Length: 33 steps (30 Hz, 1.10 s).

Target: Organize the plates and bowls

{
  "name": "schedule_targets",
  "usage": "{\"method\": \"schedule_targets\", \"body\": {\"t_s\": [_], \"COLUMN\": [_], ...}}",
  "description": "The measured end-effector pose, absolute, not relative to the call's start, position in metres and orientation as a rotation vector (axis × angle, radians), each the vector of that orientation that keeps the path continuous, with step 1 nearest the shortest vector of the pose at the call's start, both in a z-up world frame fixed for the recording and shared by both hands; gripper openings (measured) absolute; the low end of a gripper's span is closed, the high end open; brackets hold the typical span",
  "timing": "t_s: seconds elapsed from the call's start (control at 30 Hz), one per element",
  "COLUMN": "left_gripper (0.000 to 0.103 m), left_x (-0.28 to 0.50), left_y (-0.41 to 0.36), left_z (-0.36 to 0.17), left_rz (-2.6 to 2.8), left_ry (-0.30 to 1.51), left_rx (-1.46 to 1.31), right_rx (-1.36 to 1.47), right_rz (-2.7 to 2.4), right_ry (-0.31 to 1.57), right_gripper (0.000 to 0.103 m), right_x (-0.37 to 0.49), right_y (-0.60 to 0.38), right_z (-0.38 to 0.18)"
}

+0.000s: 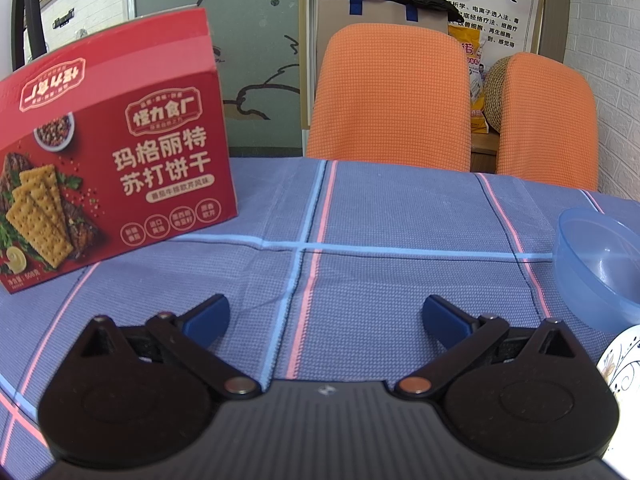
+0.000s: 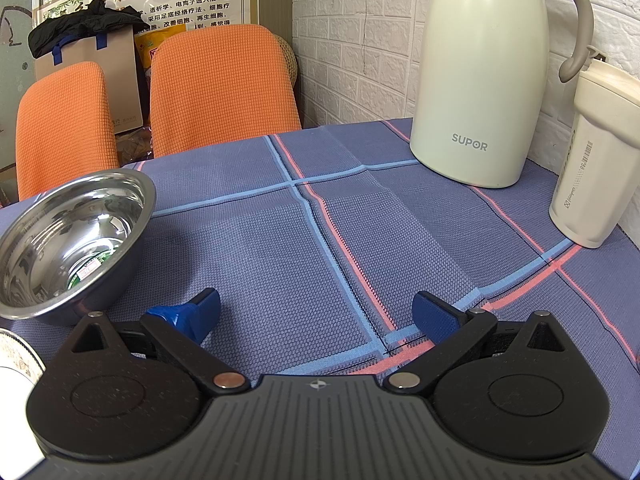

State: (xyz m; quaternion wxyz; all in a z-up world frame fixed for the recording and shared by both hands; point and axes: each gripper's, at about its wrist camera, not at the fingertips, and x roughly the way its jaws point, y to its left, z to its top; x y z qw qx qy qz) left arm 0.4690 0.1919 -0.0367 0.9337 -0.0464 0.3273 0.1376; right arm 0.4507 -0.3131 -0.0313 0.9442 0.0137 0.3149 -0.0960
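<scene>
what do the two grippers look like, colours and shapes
Both look the same. Each hand-held gripper (left, right) has a dark grey ribbed body with a small round emblem at its front edge, two matte black rounded discs either side, black link arms on silver rivets, and blue fingers. No cables, hands or sleeves show.

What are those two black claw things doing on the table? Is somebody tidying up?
Nothing is being held yet. The left gripper and right gripper both hover open over the tablecloth. A blue plastic bowl and a patterned plate's edge sit by the left one; a steel bowl sits by the right.
</scene>
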Motion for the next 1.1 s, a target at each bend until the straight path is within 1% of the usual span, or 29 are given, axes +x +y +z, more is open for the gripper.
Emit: {"method": "schedule_targets", "body": {"t_s": [0.4,0.6,0.7,0.8,0.93,1.0,1.1], "left_gripper": [0.102,0.102,0.102,0.102,0.102,0.102,0.102], "left_x": [0.473,0.47,0.459,0.443,0.416,0.4,0.375], "left_y": [0.181,0.174,0.177,0.174,0.161,0.152,0.128], "left_z": [-0.037,-0.032,-0.015,0.01,0.04,0.054,0.079], "left_rz": [0.172,0.229,0.251,0.273,0.278,0.254,0.242], "left_ry": [0.673,0.653,0.614,0.547,0.506,0.49,0.479], "left_rx": [-0.055,-0.001,-0.031,-0.033,-0.072,-0.112,-0.085], "right_rx": [0.034,0.028,0.026,-0.004,-0.051,-0.059,-0.059], "right_rz": [-0.213,-0.255,-0.208,-0.14,-0.136,-0.119,-0.106], "right_ry": [0.635,0.46,0.439,0.453,0.468,0.428,0.36], "right_gripper": [0.09,0.09,0.09,0.09,0.09,0.09,0.09], "right_x": [0.448,0.422,0.419,0.421,0.415,0.396,0.362], "right_y": [-0.312,-0.312,-0.306,-0.294,-0.275,-0.266,-0.255], "right_z": [-0.032,-0.013,-0.01,-0.013,-0.009,0.001,0.023]}}
